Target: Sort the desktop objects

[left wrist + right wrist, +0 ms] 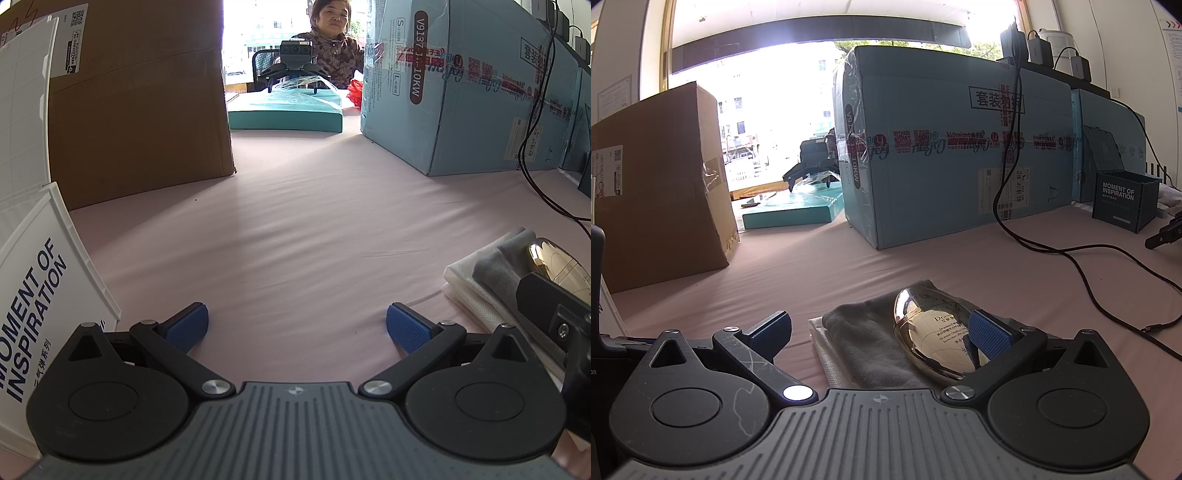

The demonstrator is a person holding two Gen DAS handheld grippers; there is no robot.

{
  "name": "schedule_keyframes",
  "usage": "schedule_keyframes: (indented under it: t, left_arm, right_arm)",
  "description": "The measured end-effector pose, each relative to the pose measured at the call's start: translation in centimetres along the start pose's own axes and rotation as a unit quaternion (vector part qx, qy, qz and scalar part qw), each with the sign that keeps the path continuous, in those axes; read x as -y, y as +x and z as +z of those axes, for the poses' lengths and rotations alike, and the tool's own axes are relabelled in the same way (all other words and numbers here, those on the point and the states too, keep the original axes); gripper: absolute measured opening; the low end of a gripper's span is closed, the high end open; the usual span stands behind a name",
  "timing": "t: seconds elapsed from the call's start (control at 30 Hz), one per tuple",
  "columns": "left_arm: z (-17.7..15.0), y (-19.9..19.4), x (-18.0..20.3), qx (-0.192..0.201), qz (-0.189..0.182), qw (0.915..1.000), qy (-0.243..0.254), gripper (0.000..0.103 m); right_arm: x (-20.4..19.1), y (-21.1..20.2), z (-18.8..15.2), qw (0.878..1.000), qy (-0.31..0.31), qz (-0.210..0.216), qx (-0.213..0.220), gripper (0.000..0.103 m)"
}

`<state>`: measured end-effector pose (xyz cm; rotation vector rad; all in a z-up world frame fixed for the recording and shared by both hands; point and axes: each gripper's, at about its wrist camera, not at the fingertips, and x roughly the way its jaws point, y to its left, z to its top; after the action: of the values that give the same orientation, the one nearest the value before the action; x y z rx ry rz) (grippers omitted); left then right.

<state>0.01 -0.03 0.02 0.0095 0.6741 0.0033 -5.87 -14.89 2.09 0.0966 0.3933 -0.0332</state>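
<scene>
Gold bottle [932,339] part-hidden by right tool [882,332], cloths [864,343] beneath

Counted one gold egg-shaped bottle [936,341], one grey cloth [866,339], one white cloth [476,291] under it. One brown carton [140,99], two blue cartons [960,147], one teal flat box [792,210]. Two storage crates: one white [40,295], one dark blue [1124,203]. One black cable [1071,254].

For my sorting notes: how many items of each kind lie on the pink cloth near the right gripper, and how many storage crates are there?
Gold egg-shaped bottle: 1
Grey cloth: 1
White folded cloth: 1
White crate: 1
Dark blue crate: 1
Total: 5
</scene>
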Motion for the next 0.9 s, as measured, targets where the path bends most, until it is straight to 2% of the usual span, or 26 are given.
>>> schedule_keyframes:
  t: [0.73,0.9]
  left_arm:
    - [0.0,0.0,0.0,0.003,0.004,1.0000,0.004,0.103]
    - [0.0,0.0,0.0,0.003,0.004,1.0000,0.004,0.103]
  right_arm:
    - [0.2,0.0,0.0,1.000,0.004,0.003,0.001,0.103]
    - [1.0,-0.3,-0.1,1.000,0.022,0.009,0.004,0.103]
